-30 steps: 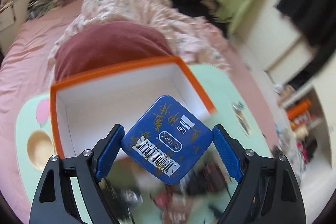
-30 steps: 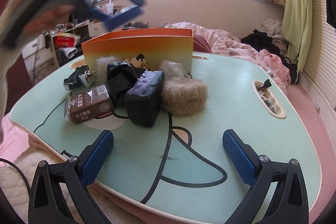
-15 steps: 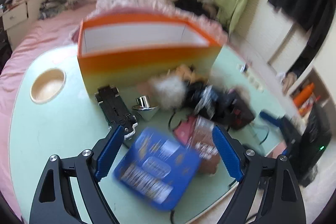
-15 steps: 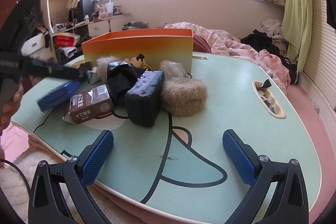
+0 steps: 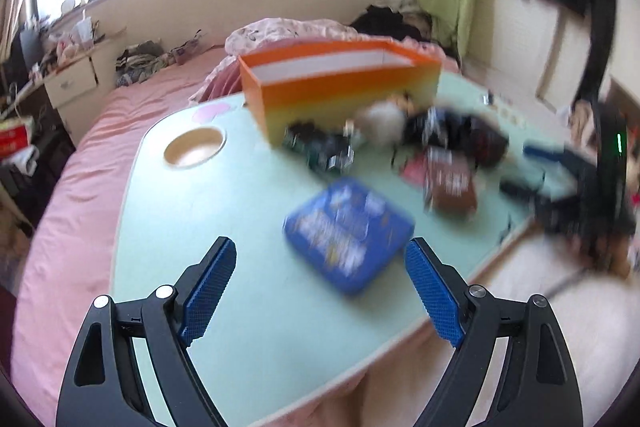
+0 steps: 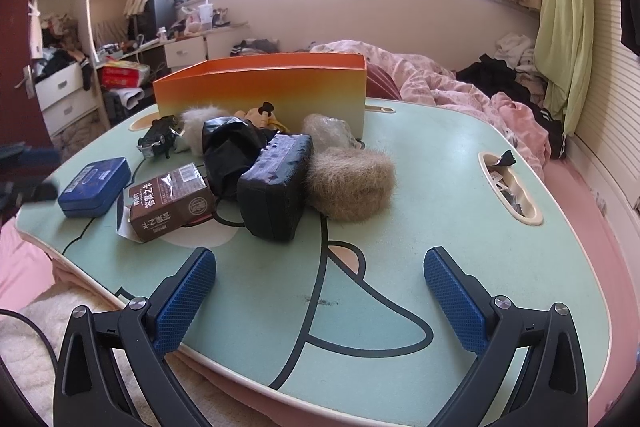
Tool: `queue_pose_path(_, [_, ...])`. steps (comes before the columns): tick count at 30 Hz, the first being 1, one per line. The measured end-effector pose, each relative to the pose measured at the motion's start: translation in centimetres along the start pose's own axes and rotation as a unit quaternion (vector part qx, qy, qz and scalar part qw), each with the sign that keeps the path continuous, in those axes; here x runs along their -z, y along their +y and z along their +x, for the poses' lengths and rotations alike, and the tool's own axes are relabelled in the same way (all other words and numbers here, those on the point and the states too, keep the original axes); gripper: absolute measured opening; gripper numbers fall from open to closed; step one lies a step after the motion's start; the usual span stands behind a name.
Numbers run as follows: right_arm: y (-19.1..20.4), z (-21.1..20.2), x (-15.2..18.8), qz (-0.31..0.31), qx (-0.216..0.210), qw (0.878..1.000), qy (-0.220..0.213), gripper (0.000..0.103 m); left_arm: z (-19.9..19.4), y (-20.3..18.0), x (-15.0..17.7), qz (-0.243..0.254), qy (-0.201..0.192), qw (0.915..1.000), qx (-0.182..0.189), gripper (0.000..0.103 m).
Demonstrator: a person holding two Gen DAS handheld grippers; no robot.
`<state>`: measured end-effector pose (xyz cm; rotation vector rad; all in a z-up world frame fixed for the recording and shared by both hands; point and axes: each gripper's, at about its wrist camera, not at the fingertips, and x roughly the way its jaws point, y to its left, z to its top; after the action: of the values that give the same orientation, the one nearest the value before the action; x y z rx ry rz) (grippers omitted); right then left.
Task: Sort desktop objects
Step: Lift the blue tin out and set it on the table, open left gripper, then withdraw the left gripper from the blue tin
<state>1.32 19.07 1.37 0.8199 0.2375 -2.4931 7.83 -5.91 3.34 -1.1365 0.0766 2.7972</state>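
A blue tin (image 5: 349, 231) with gold lettering lies flat on the mint-green table (image 5: 192, 227), near the edge. My left gripper (image 5: 320, 246) is open, just short of the tin, its pads not touching it; this view is blurred by motion. The right wrist view shows the same blue tin (image 6: 95, 181) at the table's left, with the left gripper (image 6: 30, 173) a blur beside it. An orange box (image 6: 260, 89) stands open at the back. My right gripper (image 6: 319, 255) hangs open over the table's front part, with nothing between its fingers.
In front of the box lie a brown carton (image 6: 170, 201), a black pouch (image 6: 276, 187), a crumpled black bag (image 6: 230, 147), a beige furry piece (image 6: 350, 183) and a small black toy (image 6: 158, 139). A round cup hollow (image 5: 195, 147) and a slot (image 6: 510, 187) are sunk into the table. Pink bedding surrounds it.
The blue tin was between my left jaws over the orange box. It came down to the near side of the clutter and now lies on the table, left gripper drawn back. Right gripper unmoved.
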Motion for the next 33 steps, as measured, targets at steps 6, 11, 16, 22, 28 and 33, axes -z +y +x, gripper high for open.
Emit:
queue_pose_path(6, [0.3,0.0,0.0,0.000,0.008,1.000,0.003,0.103,0.9,-1.3,2.3,-0.025,-0.024,0.9986,-0.040,0.090])
queue_pose_path(11, [0.4,0.0,-0.1,-0.001,0.008,1.000,-0.002,0.103,2.4,-2.5,2.1,-0.048,-0.060,0.9970,-0.012,0.103])
queue_pose_path(16, [1.0,-0.3,0.0,-0.009,0.013,1.000,-0.012,0.103,3.5,-3.2,1.5,-0.046,-0.078,0.9959,-0.002,0.103])
queue_pose_path(22, [0.9,-0.3,0.1,-0.009,0.010,1.000,-0.017,0.103,4.0,-4.0,1.3,-0.043,-0.099,0.9941,-0.001,0.103])
queue_pose_path(28, [1.1,-0.1,0.3,-0.011,0.010,1.000,-0.014,0.103,4.3,-4.2,1.2,-0.042,-0.094,0.9947,0.001,0.103])
queue_pose_path(33, [1.0,0.1,0.3,-0.009,0.008,1.000,-0.008,0.103,4.4,-4.6,1.1,-0.039,-0.092,0.9950,-0.001,0.103])
